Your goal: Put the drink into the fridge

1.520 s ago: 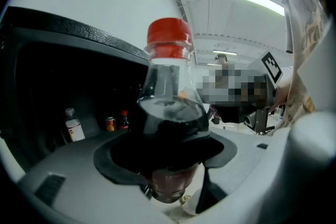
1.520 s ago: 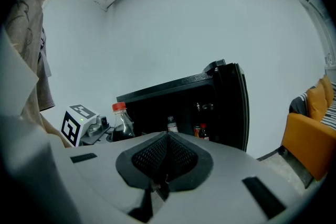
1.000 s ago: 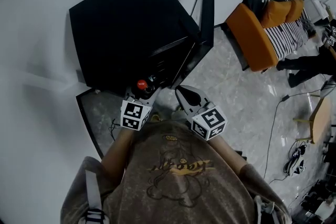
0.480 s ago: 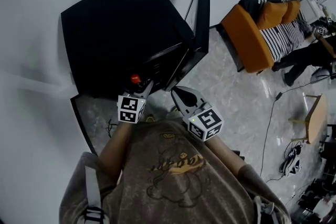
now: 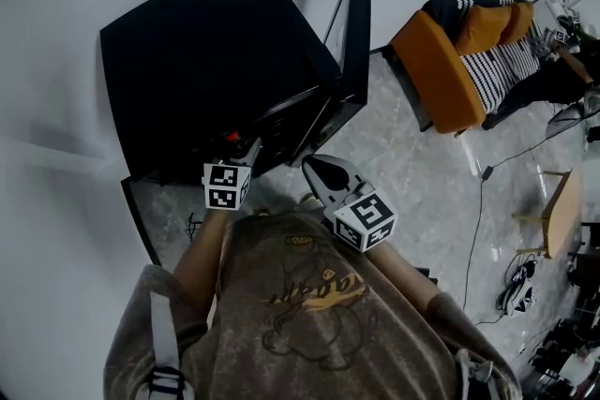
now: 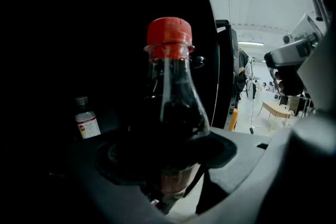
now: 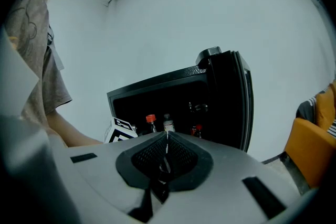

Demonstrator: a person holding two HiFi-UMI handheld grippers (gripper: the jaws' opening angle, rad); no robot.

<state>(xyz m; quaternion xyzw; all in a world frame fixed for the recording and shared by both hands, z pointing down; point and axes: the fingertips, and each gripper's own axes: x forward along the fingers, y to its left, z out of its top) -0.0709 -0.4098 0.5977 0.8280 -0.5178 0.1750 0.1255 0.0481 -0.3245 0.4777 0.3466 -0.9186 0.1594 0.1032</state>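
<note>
Task status: the fridge (image 5: pixel 206 61) is found with its door (image 5: pixel 354 33) swung open, so access is judged complete. The drink (image 6: pixel 170 92), a dark bottle with a red cap, is held upright at the mouth of the dark compartment and is not yet set on a shelf. The left gripper (image 6: pixel 167 162) is clamped about the lower body of the drink. The right gripper (image 7: pixel 165 152) is closed on nothing, its jaws pressed together, and is held just outside the opening.

Steps judged outstanding: placement on a shelf, release, withdrawal; closing of the door may be required.

Count:
- Grippers: two
- Drink in hold: one
- Fridge: one, with one door
- Other bottles seen inside: a small labelled bottle (image 6: pixel 86 122) and a red-capped one (image 7: pixel 197 129); more cannot be ruled out
</note>
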